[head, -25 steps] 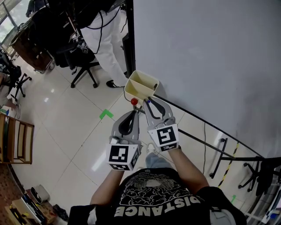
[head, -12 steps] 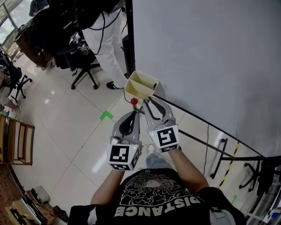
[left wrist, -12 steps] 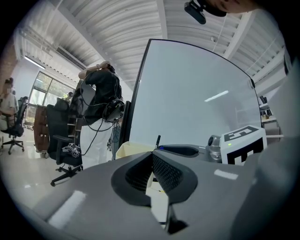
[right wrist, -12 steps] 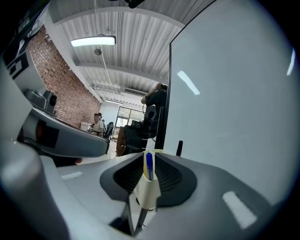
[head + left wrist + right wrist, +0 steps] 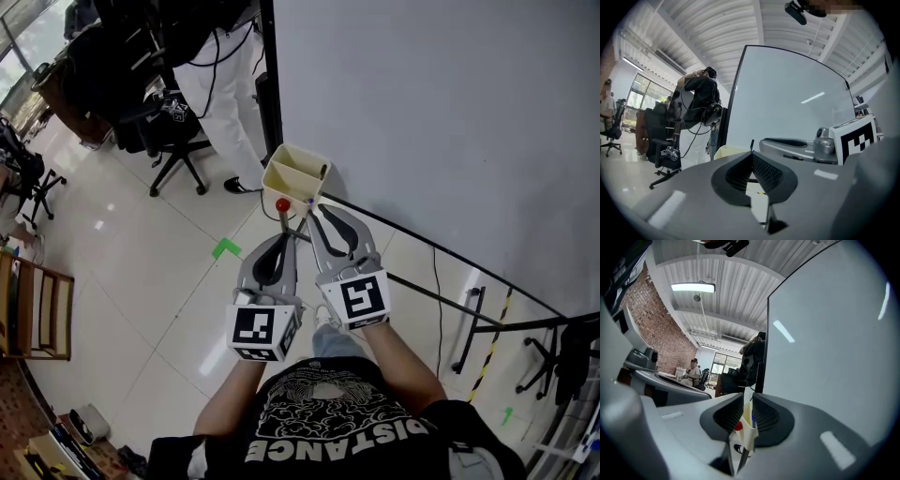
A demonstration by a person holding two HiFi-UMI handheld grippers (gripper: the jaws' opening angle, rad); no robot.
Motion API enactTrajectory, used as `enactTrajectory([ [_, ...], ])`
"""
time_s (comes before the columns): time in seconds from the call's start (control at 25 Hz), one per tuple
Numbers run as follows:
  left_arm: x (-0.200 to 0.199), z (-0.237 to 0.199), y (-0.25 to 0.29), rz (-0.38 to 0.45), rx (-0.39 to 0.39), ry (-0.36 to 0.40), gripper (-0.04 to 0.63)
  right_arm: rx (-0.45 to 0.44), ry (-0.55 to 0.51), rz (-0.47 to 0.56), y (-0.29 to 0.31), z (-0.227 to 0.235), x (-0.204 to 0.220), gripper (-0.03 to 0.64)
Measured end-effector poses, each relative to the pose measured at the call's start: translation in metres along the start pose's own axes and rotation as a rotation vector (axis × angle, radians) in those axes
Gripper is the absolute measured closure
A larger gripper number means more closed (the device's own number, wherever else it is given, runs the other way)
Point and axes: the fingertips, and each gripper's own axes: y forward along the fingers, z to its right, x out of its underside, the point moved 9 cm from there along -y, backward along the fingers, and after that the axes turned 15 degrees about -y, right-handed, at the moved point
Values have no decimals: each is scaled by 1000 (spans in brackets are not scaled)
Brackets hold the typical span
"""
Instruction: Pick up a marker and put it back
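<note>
A cream two-compartment holder [image 5: 286, 184] hangs at the whiteboard's left edge; a dark marker leans in its right compartment. My right gripper [image 5: 312, 208] points level at the holder's near right corner. Its jaws stand slightly apart and have just been opening a little. The blue-tipped marker [image 5: 309, 201] sits upright between them. In the right gripper view [image 5: 747, 416] the marker's blue strip [image 5: 753, 420] shows in the narrow gap, with the holder [image 5: 744, 440] behind. My left gripper [image 5: 293, 234] is shut and holds nothing, just left of and behind the right; its tips meet [image 5: 751, 157].
A red knob [image 5: 282, 204] sits just below the holder. The whiteboard [image 5: 441, 122] fills the right side, its stand's feet on the tiled floor. A person in white [image 5: 220, 84] and an office chair [image 5: 173, 127] stand behind the holder. Green tape [image 5: 225, 247] marks the floor.
Both grippers have risen slightly towards the holder, the right one more. The blue tip has stayed at the right fingertips.
</note>
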Motion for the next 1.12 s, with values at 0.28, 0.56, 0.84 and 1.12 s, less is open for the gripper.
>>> enactTrajectory([
  [0.28,1,17,-33,6,42,18,592,41,23,16,-39,-19,-26,571],
  [0.56,3,35,-69,25,69,8,592,75,6,23,-82,-40,-49,603],
  [0.84,7,55,-87,34,77,9,592,76,22,23,-114,-47,-59,617],
  [1.12,11,86,-100,29,55,15,592,56,32,39,-147,-45,-64,617],
])
